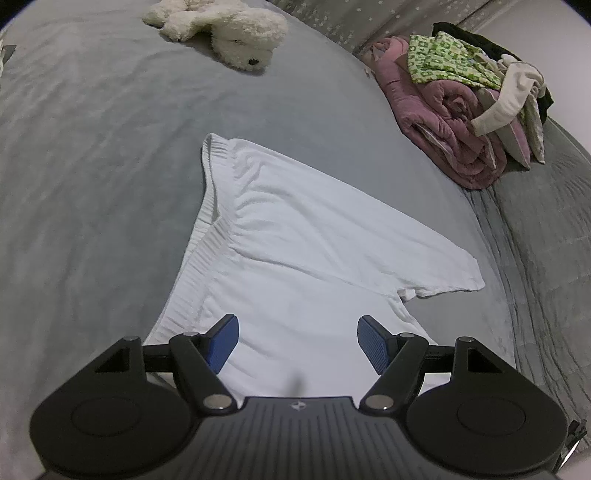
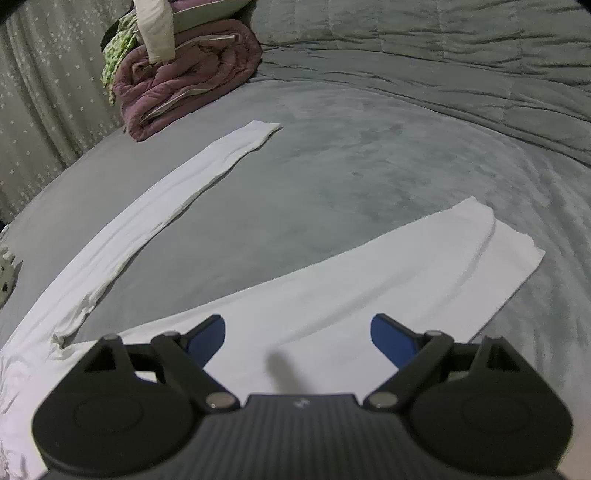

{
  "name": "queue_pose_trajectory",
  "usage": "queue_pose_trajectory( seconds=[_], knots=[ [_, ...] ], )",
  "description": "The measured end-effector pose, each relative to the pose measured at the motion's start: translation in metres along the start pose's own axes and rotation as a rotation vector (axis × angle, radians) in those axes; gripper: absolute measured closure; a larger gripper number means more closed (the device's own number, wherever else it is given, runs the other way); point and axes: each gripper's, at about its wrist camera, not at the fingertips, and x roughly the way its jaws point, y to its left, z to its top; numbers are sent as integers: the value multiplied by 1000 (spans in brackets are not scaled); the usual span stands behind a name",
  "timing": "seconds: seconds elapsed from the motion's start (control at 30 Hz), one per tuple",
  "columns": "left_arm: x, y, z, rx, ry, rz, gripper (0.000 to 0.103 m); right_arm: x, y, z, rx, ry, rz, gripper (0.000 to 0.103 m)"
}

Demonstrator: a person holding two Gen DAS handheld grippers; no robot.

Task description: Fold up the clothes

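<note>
Both fingers spread, empty; left view: trousers (image 1: 295,236) waistband, plush toy (image 1: 221,29); right view: legs.

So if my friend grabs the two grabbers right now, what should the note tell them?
Left gripper: open, empty, over the waistband end of the white pants.
Right gripper: open, empty, over one leg.
The pants lie flat on the grey bed, legs spread apart; the other leg points toward the clothes pile.
Done: spread out. Left: every fold, likely bringing the legs together first.

White plush toy (image 1: 225,31) on grey bedspread (image 1: 92,166); starred curtain (image 2: 40,99) behind.
</note>
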Motion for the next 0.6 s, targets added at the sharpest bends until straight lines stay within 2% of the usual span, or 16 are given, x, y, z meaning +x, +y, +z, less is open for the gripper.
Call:
queue_pose_trajectory(
  seconds=[0.27, 0.6],
  knots=[
    [0, -1, 0, -8, -9, 3, 33, -5, -2, 0, -13, -2, 48, 13],
    [7, -17, -7, -3, -4, 10, 33, -43, -27, 9, -35, -48, 95, 9]
  ],
)
